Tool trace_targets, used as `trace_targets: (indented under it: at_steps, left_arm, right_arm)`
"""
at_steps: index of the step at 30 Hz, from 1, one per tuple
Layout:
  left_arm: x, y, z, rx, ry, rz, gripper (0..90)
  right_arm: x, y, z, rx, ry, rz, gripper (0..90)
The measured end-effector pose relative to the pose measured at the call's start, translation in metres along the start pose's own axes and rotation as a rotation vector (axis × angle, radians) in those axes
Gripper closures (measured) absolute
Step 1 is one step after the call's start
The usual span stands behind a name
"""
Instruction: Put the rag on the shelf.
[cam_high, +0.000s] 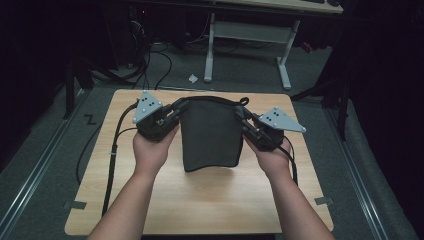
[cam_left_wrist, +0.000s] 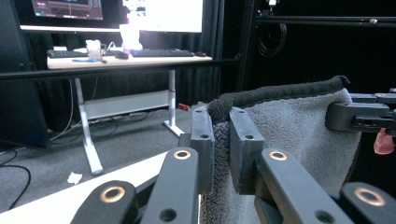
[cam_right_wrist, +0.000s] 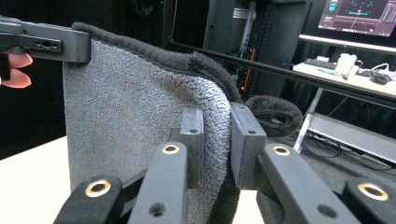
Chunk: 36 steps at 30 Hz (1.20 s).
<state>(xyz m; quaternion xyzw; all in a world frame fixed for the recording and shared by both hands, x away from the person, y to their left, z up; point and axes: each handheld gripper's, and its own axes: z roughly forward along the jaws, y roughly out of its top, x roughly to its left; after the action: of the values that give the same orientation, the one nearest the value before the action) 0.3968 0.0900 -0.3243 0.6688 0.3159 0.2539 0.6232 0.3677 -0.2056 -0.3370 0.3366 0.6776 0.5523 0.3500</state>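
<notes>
A dark grey towel (cam_high: 210, 135) hangs above the wooden table (cam_high: 210, 200), stretched between both grippers by its top corners. My left gripper (cam_high: 176, 111) is shut on the towel's top left corner, and the fluffy cloth (cam_left_wrist: 289, 126) sits pinched between its pads (cam_left_wrist: 201, 140). My right gripper (cam_high: 244, 120) is shut on the top right corner, with the towel (cam_right_wrist: 126, 121) squeezed between its pads (cam_right_wrist: 243, 140). A dark loop tag (cam_right_wrist: 275, 114) sticks out beside that corner. The towel's lower edge hangs just over the tabletop.
A white-legged desk (cam_high: 247, 35) stands beyond the table on grey carpet. Cables (cam_high: 112, 150) trail from the left gripper across the table's left side. A scrap of paper (cam_high: 193, 78) lies on the floor. Monitors and a keyboard (cam_left_wrist: 159, 52) sit on the far desk.
</notes>
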Motion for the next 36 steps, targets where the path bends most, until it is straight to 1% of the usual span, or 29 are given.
trace_targets:
  at_steps: [6,10,14,16,18,21,23,25,28,31,35,36]
  left_arm:
    - [0.004,0.006,0.005,-0.010,0.005,0.010,81.8]
    - [0.009,0.010,0.010,-0.016,0.003,0.009,82.2]
    - [0.016,0.016,0.017,-0.022,0.002,0.001,82.2]
    - [0.020,0.019,0.021,-0.026,0.005,-0.006,82.1]
    - [0.024,0.021,0.026,-0.022,0.012,-0.005,82.2]
    - [0.030,0.023,0.034,-0.017,0.020,-0.003,82.1]
    - [0.034,0.023,0.038,-0.025,0.020,-0.003,82.1]
    - [0.039,0.022,0.044,-0.016,0.025,0.000,82.1]
    - [0.046,0.019,0.053,-0.009,0.032,0.012,82.0]
    - [0.054,0.015,0.063,0.000,0.035,0.011,81.9]
    - [0.061,0.015,0.073,0.009,0.040,0.022,81.6]
    - [0.062,0.015,0.076,0.013,0.043,0.023,81.5]
  right_arm:
    - [-0.003,0.008,0.004,-0.012,-0.008,-0.006,78.1]
    - [-0.007,0.011,0.009,-0.014,-0.011,-0.005,78.1]
    - [-0.011,0.018,0.015,-0.012,-0.016,-0.004,78.1]
    - [-0.013,0.021,0.018,-0.017,-0.014,0.008,78.1]
    - [-0.015,0.025,0.023,-0.014,-0.022,0.001,78.0]
    - [-0.020,0.028,0.032,-0.008,-0.028,0.009,78.0]
    - [-0.024,0.028,0.039,-0.006,-0.028,0.012,78.1]
    - [-0.028,0.027,0.046,0.003,-0.028,0.010,78.1]
    - [-0.034,0.025,0.056,0.012,-0.032,0.023,78.1]
    - [-0.040,0.023,0.065,0.021,-0.036,0.024,78.1]
    - [-0.048,0.021,0.077,0.039,-0.036,0.030,78.1]
    - [-0.050,0.021,0.079,0.042,-0.036,0.024,78.1]
